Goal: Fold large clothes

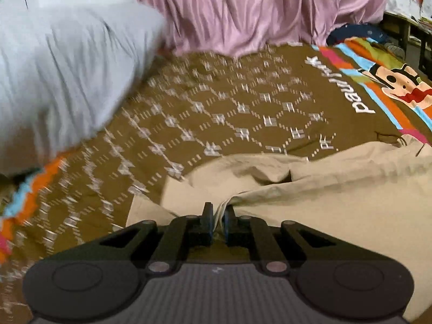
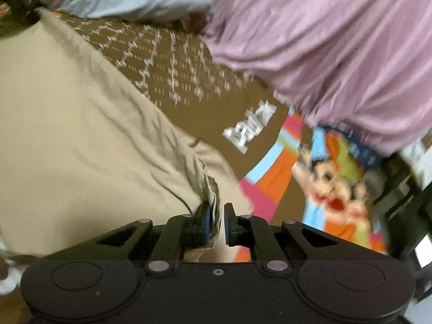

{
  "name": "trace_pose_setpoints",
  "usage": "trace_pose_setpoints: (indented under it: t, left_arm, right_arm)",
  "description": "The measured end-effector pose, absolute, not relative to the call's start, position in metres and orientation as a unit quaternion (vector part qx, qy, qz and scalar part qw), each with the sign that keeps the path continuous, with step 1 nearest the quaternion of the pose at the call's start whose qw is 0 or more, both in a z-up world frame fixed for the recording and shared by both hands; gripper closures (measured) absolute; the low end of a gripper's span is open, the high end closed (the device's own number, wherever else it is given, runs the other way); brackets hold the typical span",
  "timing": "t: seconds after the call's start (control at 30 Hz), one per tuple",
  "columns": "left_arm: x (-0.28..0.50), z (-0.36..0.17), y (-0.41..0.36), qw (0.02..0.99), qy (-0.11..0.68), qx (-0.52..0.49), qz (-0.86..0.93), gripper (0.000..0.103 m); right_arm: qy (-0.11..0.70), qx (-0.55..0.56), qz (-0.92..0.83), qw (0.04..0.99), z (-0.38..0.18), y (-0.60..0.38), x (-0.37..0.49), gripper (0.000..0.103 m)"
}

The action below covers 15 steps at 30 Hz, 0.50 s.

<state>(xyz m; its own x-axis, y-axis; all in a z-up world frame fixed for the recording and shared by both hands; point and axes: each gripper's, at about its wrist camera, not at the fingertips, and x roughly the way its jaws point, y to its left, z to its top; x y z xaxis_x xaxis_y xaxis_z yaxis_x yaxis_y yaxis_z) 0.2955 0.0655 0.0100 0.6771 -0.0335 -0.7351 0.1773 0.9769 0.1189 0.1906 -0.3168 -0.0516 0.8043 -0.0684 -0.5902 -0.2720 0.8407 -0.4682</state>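
A large beige garment (image 1: 337, 189) lies on a brown patterned bedspread (image 1: 216, 108). In the left wrist view my left gripper (image 1: 218, 217) is shut on a bunched edge of the garment, cloth pinched between the fingers. In the right wrist view the same beige garment (image 2: 81, 135) fills the left side. My right gripper (image 2: 217, 220) is shut on a gathered edge of it, with fabric between the fingers. Both views are blurred by motion.
A pink garment (image 1: 256, 8) is heaped at the far side of the bed; it also shows in the right wrist view (image 2: 337, 54). A light blue-grey cloth (image 1: 54, 67) lies at the left. The bedspread has a colourful cartoon print (image 2: 332, 186). Dark furniture (image 2: 405, 202) stands beyond the bed edge.
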Motion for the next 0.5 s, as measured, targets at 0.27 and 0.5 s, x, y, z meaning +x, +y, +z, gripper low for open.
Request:
trace_pose_setpoints:
  t: [0.27,0.5]
  left_arm:
    - [0.286,0.023,0.116,0.92,0.38,-0.04,-0.088,0.016]
    - [0.229,0.048,0.158,0.945,0.315,-0.087,-0.026,0.0]
  right_arm:
    - [0.264,-0.076,0.106,0.956,-0.043,-0.363,0.181,0.05]
    - [0.171,0.023,0.077,0.982,0.001,-0.393,0.119,0.003]
